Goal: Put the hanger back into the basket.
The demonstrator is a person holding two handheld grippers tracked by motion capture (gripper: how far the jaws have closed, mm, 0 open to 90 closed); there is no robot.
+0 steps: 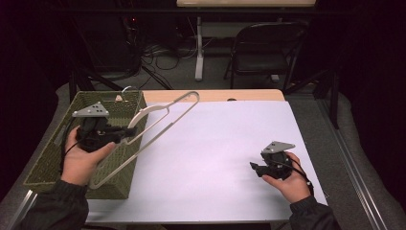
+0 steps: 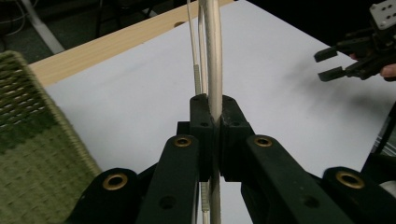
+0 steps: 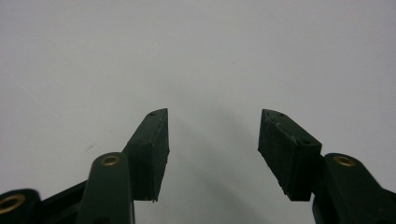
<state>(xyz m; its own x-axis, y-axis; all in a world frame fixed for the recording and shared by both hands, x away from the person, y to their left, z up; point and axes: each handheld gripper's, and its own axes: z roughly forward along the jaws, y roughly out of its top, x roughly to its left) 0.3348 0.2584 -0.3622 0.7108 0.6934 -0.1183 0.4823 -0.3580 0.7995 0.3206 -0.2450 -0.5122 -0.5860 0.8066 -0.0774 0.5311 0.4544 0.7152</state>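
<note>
A white clothes hanger is held up above the left side of the table, its hook pointing to the far side. My left gripper is shut on the hanger's curved arm; in the left gripper view the pale bar runs up from between the closed jaws. My right gripper rests low over the white sheet at the right front, open, with nothing between its fingers. It also appears far off in the left gripper view as a black gripper.
A green woven basket stands along the left edge of the table, under the hanger's lower part. A white sheet covers most of the wooden tabletop. Beyond the table stand a folding chair and cables on the floor.
</note>
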